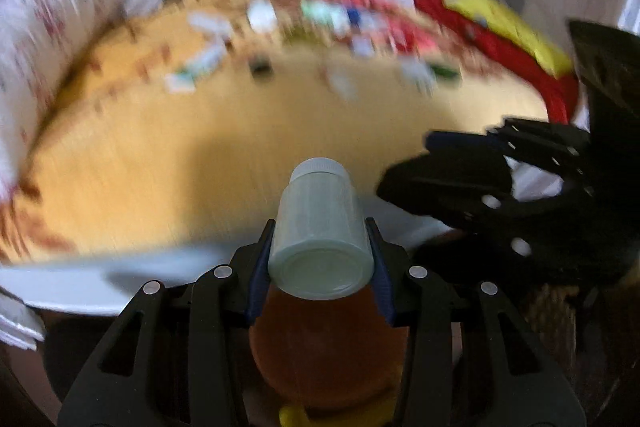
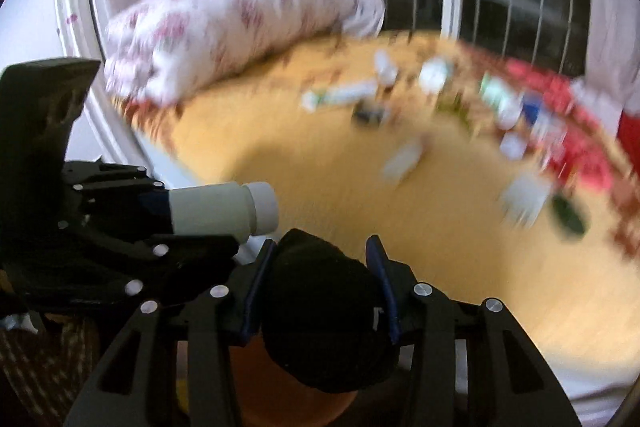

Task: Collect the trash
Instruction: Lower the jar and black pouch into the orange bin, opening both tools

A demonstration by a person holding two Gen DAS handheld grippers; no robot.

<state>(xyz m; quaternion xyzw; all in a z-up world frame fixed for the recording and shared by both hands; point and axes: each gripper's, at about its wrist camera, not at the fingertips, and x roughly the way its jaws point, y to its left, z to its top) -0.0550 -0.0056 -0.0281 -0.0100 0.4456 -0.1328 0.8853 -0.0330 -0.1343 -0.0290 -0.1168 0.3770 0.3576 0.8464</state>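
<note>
A pale green plastic bottle [image 1: 320, 227] with a white cap lies between the blue pads of my left gripper [image 1: 320, 225], which is shut on it. Below it is the mouth of an orange bin [image 1: 328, 347]. My right gripper [image 2: 320, 247] is shut on a rounded black object [image 2: 324, 315], also above the orange bin [image 2: 280, 403]. In the right wrist view the left gripper [image 2: 200, 217] holds the bottle [image 2: 216, 211] out sideways at the left. In the left wrist view the right gripper [image 1: 408, 167] shows at the right.
Beyond lies a yellow mat [image 1: 240, 147] with several blurred small items [image 1: 200, 67] scattered far back. A floral pillow [image 2: 224, 23] sits at its left, and red and yellow cloth [image 1: 508, 27] at its right. A barred window [image 2: 500, 3] and curtains stand behind.
</note>
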